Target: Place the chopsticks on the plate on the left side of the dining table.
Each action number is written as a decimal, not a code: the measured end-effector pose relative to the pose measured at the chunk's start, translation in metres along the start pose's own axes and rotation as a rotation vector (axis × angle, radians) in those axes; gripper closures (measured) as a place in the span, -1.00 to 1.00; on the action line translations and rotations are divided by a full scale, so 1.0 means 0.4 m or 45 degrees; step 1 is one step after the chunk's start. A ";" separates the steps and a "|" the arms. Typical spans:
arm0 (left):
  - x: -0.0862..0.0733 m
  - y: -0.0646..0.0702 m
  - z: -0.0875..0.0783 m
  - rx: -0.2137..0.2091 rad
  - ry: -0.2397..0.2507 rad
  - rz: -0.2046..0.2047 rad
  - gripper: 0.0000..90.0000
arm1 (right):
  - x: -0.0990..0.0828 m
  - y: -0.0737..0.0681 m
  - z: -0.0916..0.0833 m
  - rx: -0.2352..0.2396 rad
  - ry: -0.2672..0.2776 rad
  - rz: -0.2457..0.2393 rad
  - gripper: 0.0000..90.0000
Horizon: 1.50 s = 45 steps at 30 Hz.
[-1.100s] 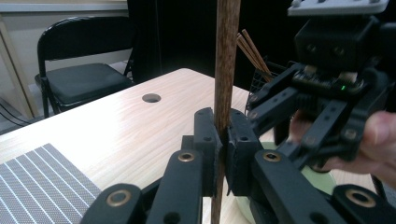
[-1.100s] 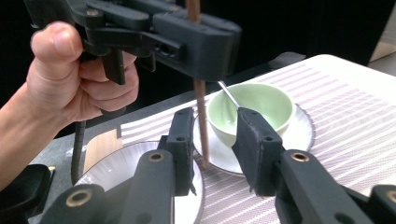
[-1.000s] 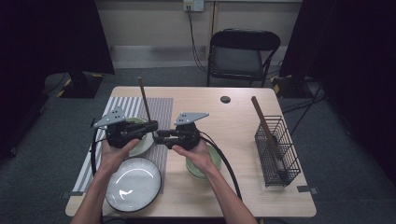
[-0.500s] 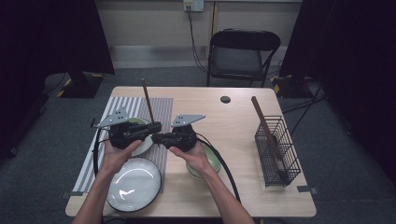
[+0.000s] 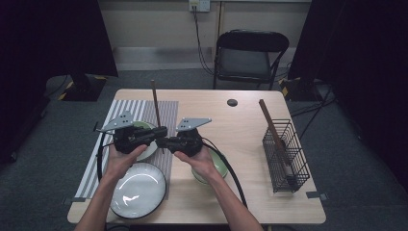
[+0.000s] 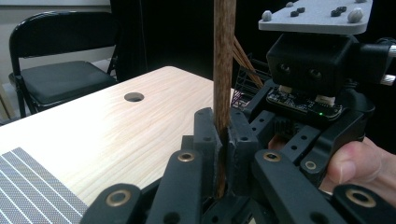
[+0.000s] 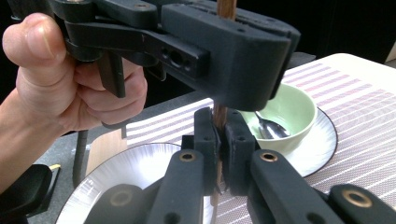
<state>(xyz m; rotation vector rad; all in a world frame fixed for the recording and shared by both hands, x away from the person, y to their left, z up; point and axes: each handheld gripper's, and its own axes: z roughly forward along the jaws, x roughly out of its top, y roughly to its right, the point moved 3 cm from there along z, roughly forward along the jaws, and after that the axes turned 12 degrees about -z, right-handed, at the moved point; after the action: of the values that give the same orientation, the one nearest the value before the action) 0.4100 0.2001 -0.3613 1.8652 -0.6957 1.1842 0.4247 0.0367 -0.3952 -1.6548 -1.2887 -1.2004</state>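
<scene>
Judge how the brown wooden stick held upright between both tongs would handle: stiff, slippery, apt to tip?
The stick looks stiff: it stands straight above the left tongs and right tongs. Thin, so probably light. Its tall free end might pivot if one grip loosens.

Open tabletop (image 5: 231,120) between the striped placemat (image 5: 168,108) and the wire rack (image 5: 285,154), broken only by a small black cable hole (image 5: 232,102). Near-left corner taken up by a white plate (image 5: 137,190); just behind it a green bowl (image 7: 280,114) holding a spoon (image 7: 271,128), on its own plate. Another green bowl (image 5: 219,166) under the right wrist. Rack side blocked by a wooden stick (image 5: 274,127) leaning up out of the rack. Far edge crowded by a folding chair (image 5: 250,55).
</scene>
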 end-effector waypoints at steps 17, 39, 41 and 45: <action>0.013 -0.018 -0.027 0.065 0.047 0.011 0.38 | -0.009 -0.013 -0.002 0.013 -0.024 0.003 0.92; 0.014 -0.039 -0.044 0.105 0.059 -0.002 0.15 | -0.002 -0.015 -0.021 -0.007 -0.013 -0.009 0.92; 0.016 -0.038 -0.045 0.105 0.062 -0.007 0.15 | -0.003 -0.015 -0.019 -0.007 -0.006 -0.005 0.92; 0.019 -0.037 -0.052 0.117 0.082 -0.006 0.14 | -0.003 -0.015 -0.014 0.000 -0.009 -0.010 0.92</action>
<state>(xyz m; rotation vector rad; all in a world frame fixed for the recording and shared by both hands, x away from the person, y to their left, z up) 0.4149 0.2253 -0.3543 1.8941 -0.6098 1.2864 0.4174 0.0327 -0.3947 -1.6564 -1.3009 -1.2003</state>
